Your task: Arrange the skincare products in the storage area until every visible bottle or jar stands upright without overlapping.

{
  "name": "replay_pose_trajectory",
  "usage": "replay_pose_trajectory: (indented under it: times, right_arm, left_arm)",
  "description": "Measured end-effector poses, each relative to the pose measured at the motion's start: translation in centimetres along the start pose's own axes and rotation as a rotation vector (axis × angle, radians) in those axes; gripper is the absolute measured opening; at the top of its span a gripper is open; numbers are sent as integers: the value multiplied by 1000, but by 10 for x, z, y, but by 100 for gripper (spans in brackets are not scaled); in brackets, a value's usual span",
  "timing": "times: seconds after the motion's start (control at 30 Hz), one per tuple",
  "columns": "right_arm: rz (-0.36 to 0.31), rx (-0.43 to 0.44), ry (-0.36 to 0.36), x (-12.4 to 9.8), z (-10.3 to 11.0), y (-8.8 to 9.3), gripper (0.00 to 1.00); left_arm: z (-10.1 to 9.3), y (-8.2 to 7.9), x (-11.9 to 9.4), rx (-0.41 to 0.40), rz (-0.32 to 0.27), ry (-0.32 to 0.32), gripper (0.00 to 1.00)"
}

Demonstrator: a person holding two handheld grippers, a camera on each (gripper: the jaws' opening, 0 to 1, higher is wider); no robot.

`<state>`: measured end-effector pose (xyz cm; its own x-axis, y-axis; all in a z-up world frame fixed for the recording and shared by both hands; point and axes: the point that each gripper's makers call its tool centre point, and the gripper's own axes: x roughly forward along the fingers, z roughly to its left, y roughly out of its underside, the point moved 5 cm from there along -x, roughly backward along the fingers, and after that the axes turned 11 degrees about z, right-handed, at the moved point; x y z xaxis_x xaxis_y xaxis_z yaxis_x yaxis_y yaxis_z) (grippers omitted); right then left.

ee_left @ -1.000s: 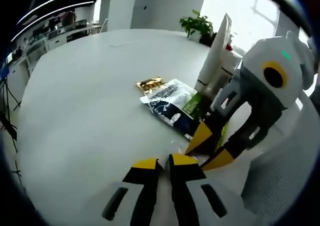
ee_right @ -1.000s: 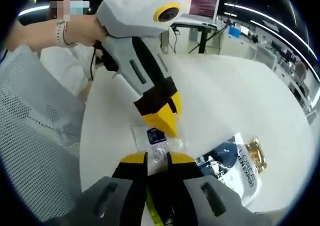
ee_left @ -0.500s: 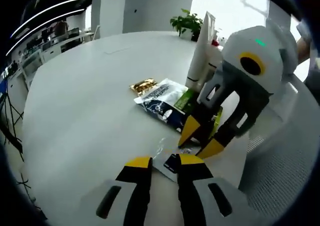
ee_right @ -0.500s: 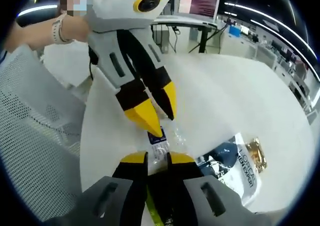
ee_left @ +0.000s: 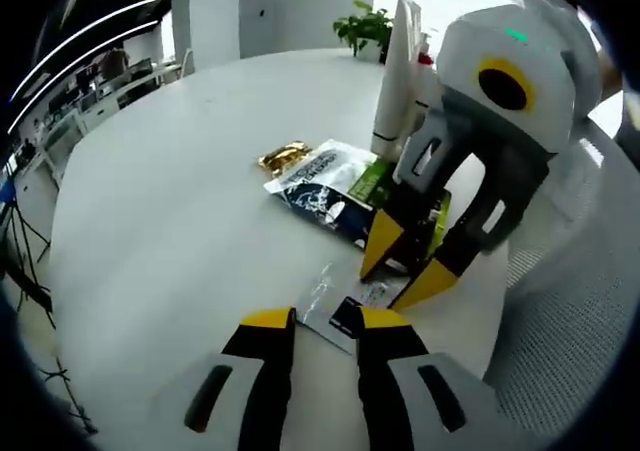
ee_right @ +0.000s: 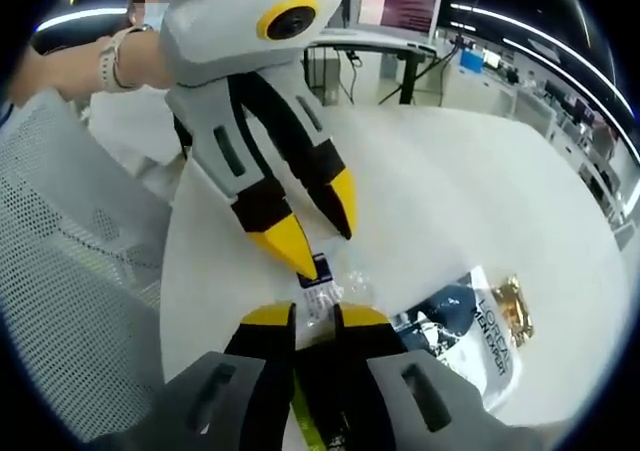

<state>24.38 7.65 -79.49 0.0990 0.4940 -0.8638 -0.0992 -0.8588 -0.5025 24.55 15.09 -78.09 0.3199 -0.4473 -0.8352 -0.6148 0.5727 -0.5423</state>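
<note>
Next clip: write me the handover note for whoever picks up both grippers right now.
Left gripper: open, one tip at the small clear sachet with a dark label, which lies flat on the round white table.
Right gripper: appears shut on the flat green packet.
Dark blue and white pouch and gold wrapper lie flat; the tall white tube stands upright behind them.
Done: only the tube stands.
Left: sort the flat packs without overlap.
</note>
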Motion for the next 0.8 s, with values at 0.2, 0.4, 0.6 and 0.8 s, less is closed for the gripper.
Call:
replay_pose_trajectory:
  times: [0.2, 0.4, 0.6, 0.8]
  right_arm:
    - [17, -24, 0, -1, 0, -2, 19]
    - [-9, -31, 21, -15, -3, -11, 21]
    - [-53, -46, 62, -43, -5, -16, 21]
    - [-91, -37, 107, -73, -3, -13, 22]
  left_arm:
    - [3, 2, -8, 9, 0, -21, 18]
    - [7, -2, -20, -26, -23, -42, 18]
    - [-4, -14, -38, -22, -32, -64, 19]
    - [-18, -25, -53, -31, -50, -87, 23]
